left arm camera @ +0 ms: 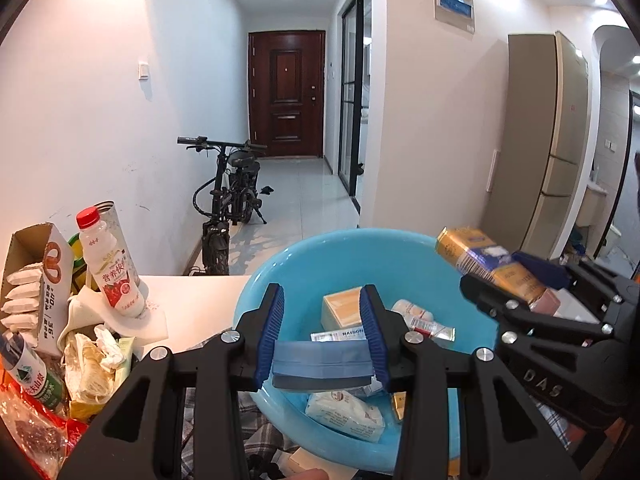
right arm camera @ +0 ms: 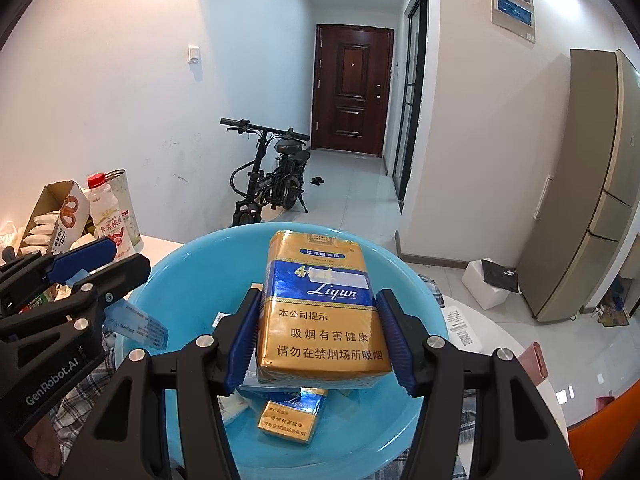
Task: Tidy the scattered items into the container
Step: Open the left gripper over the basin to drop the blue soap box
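A blue plastic basin (left arm camera: 352,256) (right arm camera: 192,280) holds several small boxes and packets. My left gripper (left arm camera: 322,340) is shut on a blue flat packet (left arm camera: 322,362) and holds it above the basin's near side. My right gripper (right arm camera: 320,344) is shut on a gold and blue cigarette pack (right arm camera: 320,308) and holds it over the basin. That pack also shows in the left wrist view (left arm camera: 492,268), at the basin's right rim. A second gold cigarette pack (right arm camera: 290,416) lies in the basin below it.
A pile of items sits left of the basin: a red-capped milk bottle (left arm camera: 110,264), an open snack carton (left arm camera: 36,280), a green-label bottle (left arm camera: 30,376), tissues and wrappers. A white table (left arm camera: 192,300) lies under them. A pink box (right arm camera: 536,360) stands at the right.
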`<act>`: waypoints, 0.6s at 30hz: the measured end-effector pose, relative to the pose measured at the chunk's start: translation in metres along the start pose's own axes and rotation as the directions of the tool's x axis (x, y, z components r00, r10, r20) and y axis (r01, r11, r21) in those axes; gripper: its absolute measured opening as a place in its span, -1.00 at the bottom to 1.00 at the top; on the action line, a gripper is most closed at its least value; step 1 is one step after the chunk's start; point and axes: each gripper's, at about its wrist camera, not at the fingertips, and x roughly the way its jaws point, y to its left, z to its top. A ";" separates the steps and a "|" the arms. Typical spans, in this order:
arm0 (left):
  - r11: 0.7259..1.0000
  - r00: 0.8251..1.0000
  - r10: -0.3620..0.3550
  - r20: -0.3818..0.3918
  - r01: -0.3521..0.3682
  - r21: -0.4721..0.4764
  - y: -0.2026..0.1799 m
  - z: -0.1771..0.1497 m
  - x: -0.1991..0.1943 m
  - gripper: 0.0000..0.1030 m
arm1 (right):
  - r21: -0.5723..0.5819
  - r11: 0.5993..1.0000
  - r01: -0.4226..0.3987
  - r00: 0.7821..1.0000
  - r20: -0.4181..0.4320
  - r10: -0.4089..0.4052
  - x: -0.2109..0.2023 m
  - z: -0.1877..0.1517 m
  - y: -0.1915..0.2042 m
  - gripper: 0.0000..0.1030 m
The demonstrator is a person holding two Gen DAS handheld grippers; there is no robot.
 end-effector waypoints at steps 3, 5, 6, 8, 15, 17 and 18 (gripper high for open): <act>0.995 0.996 0.081 0.045 -0.083 0.046 -0.005 -0.002 -0.004 1.00 | 0.007 1.000 0.006 1.000 0.002 -0.006 -0.003 0.000 -0.004 0.16; 0.992 0.990 0.111 0.083 -0.116 0.058 -0.006 -0.001 -0.009 0.99 | 0.014 1.000 0.009 1.000 0.003 -0.009 -0.004 0.000 -0.007 0.16; 0.992 0.991 0.104 0.084 -0.109 0.061 -0.006 0.000 -0.011 0.99 | 0.019 1.000 0.005 1.000 0.000 -0.005 -0.004 0.000 -0.010 0.16; 0.993 0.992 0.100 0.080 -0.104 0.050 -0.002 0.001 -0.011 0.99 | 0.021 1.000 0.007 1.000 0.002 -0.007 -0.005 0.000 -0.012 0.16; 0.991 0.990 0.136 0.035 -0.136 0.006 0.014 0.002 -0.001 0.99 | 0.010 1.000 0.004 1.000 -0.003 -0.004 -0.004 0.000 -0.011 0.16; 0.991 0.991 0.135 0.021 -0.134 -0.012 0.018 0.002 0.001 0.99 | 0.006 1.000 0.005 1.000 -0.003 -0.005 -0.005 0.000 -0.011 0.16; 0.991 0.991 0.135 0.014 -0.135 -0.019 0.020 0.002 0.002 0.99 | 0.006 1.000 0.004 1.000 -0.004 -0.004 -0.005 0.000 -0.011 0.16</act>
